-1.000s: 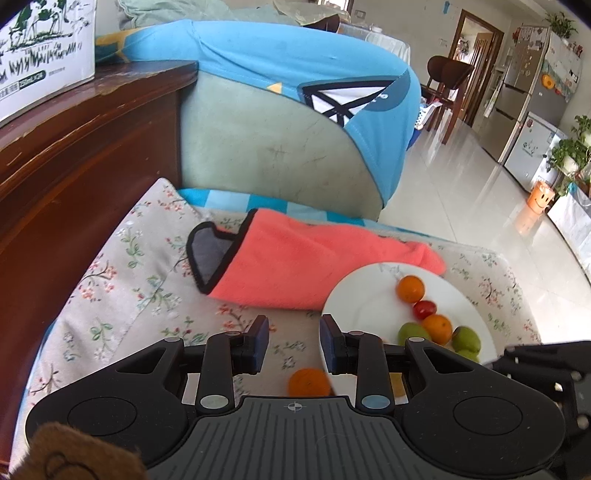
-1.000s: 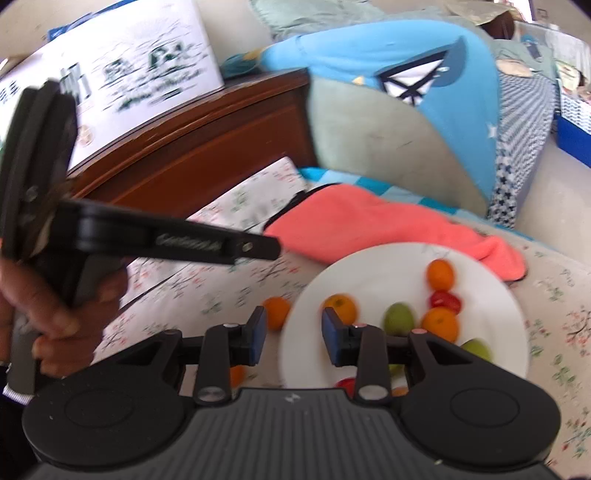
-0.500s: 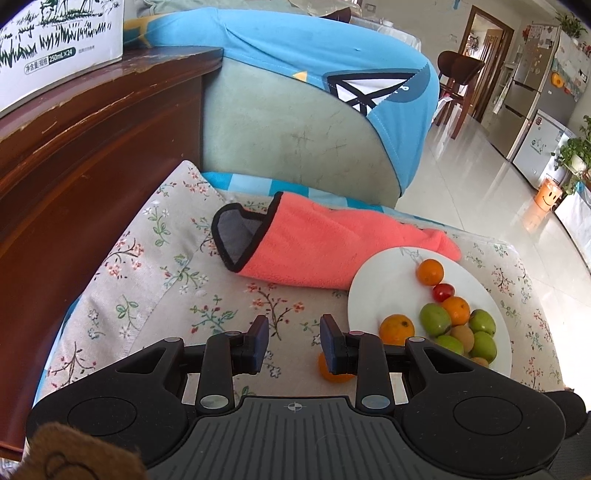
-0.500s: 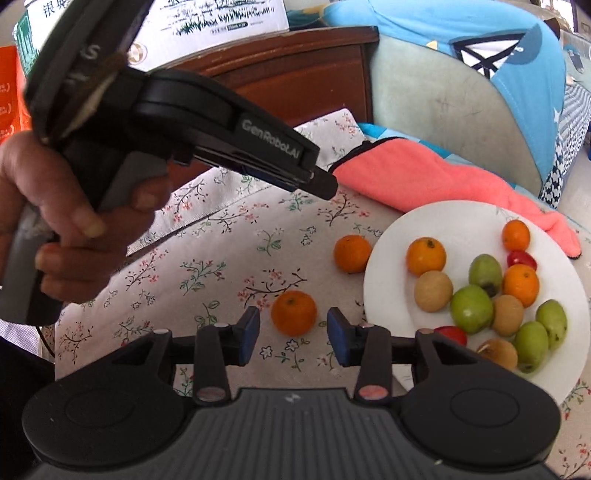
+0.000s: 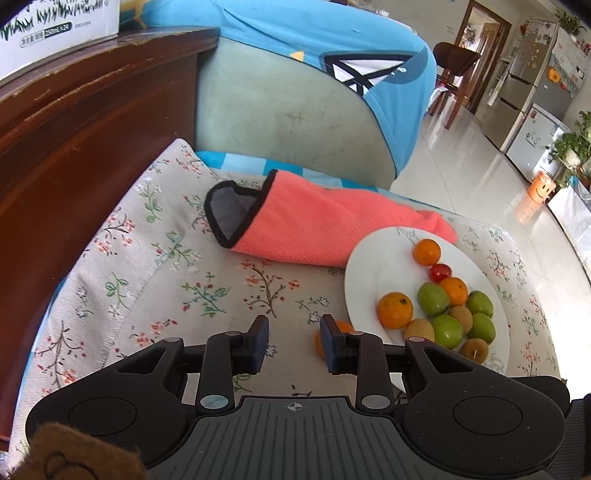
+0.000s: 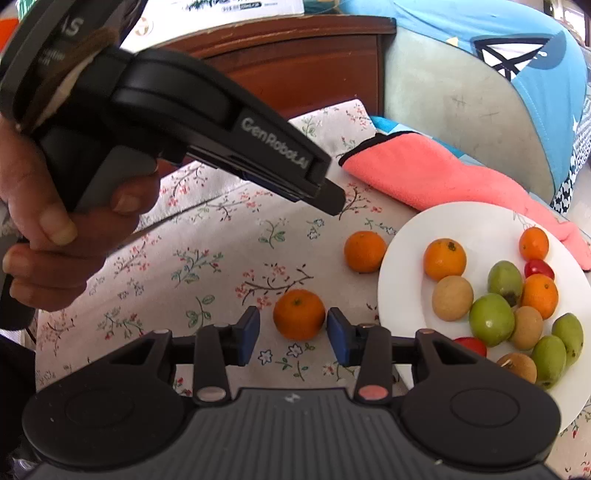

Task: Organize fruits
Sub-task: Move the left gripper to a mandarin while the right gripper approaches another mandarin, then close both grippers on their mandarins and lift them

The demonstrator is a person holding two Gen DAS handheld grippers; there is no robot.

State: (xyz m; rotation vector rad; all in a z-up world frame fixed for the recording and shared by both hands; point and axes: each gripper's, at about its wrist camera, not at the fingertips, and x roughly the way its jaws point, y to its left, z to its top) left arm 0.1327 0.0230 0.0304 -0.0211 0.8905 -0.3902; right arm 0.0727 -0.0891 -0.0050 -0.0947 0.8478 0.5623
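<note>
A white plate holds several oranges, green fruits, brown fruits and red tomatoes; it also shows in the left wrist view. Two oranges lie loose on the floral cloth: one sits between the tips of my open right gripper, untouched; the other lies beside the plate's left rim. My left gripper is open and empty above the cloth, its right finger partly hiding that second orange. The left gripper's body also shows in the right wrist view.
A coral towel lies behind the plate. A dark wooden cabinet stands on the left with a white carton on top. A green cushion with blue cover stands behind the cloth.
The right gripper has drawn back and swung left, so a loose orange now sits between its fingertips. The left gripper pulled back and rose slightly.
</note>
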